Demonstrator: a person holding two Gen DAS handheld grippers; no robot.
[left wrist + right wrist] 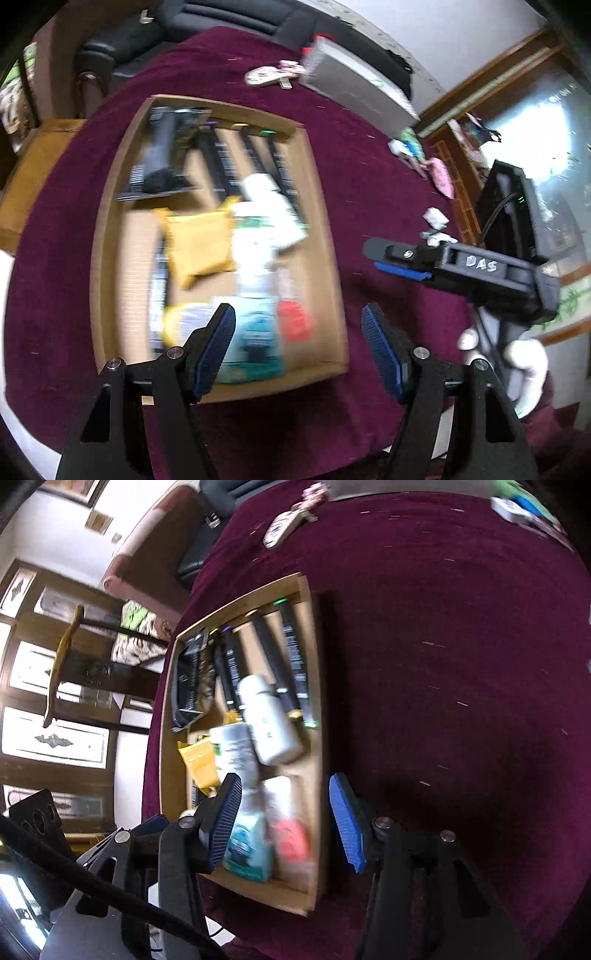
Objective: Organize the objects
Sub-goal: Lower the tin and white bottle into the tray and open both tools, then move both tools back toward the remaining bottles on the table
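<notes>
Left wrist view: both tongs, left (pixel 297 347) and right (pixel 286 818), gape empty above the shallow cardboard tray (pixel 325 206); blur suggests haste, risking knocking the white bottle (pixel 271 720).

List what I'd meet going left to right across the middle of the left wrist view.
Yellow pouch in the cardboard tray → white bottle beside it → tray's right wall → bare maroon cloth → right gripper, seen side-on.
</notes>
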